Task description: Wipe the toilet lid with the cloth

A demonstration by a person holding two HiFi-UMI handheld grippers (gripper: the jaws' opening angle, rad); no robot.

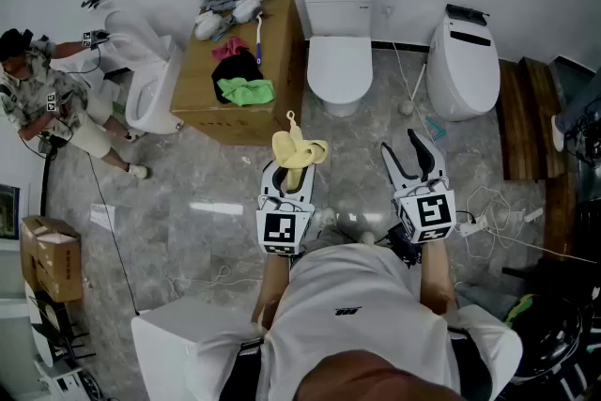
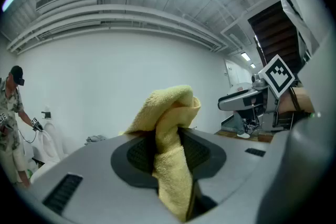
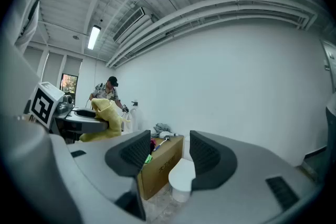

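Observation:
My left gripper [image 1: 293, 166] is shut on a yellow cloth [image 1: 298, 148], held up in the air over the floor; in the left gripper view the cloth [image 2: 169, 139] is pinched between the two dark pads and bunches above them. My right gripper [image 1: 415, 157] is open with nothing between its jaws, beside the left one. Ahead stands a white toilet [image 1: 339, 47] against the wall, its lid [image 1: 339, 63] closed. Between the right gripper's open jaws the toilet lid [image 3: 182, 174] shows low down.
A cardboard box [image 1: 243, 70] with cloths and a brush on top stands left of the toilet. A second white toilet [image 1: 464, 63] is at the right, a urinal [image 1: 153, 89] at the left. A person [image 1: 52, 103] works at far left. Cables [image 1: 498, 216] lie on the floor.

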